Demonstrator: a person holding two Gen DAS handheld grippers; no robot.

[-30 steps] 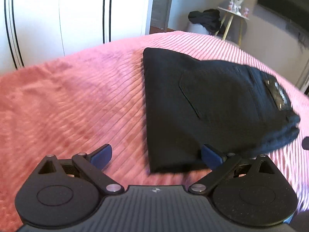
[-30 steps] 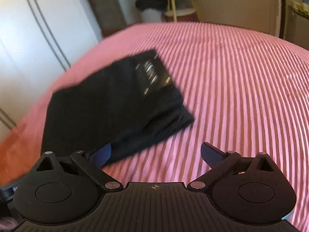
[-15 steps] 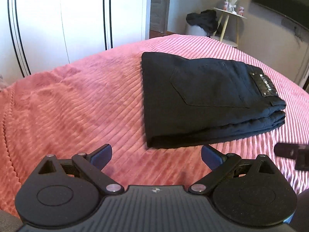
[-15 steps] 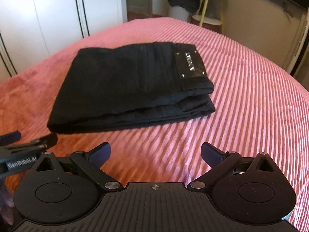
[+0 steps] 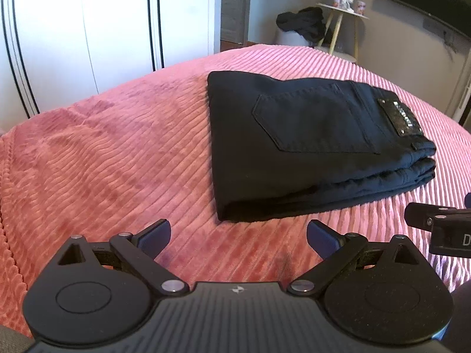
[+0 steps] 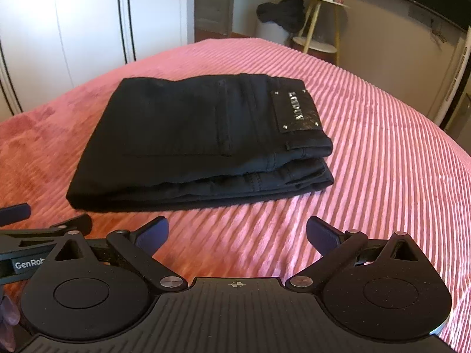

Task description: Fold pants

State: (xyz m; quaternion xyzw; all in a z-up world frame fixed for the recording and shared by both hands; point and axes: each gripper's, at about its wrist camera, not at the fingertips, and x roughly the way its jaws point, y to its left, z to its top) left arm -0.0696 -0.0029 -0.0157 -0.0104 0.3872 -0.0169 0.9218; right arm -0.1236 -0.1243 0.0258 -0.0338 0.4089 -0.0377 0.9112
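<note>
We judge the folding done: the pants (image 5: 309, 147) lie stacked just ahead of our left gripper (image 5: 238, 236) and right gripper (image 6: 237, 235). Both are released, holding nothing; nothing seems left.

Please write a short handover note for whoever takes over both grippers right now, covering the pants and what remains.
Left gripper: open, holding nothing, just short of the pants' near folded edge.
Right gripper: open, holding nothing, also just short of that edge.
Black pants: lying on the pink ribbed bedspread, folded into a compact stack of layers, back pocket and brand patch facing up, touching neither gripper.
Done: the folding looks complete; edges are fairly even.
Left: probably nothing but a check. The layers at the waistband end sit slightly staggered, so squaring them up is optional.
</note>
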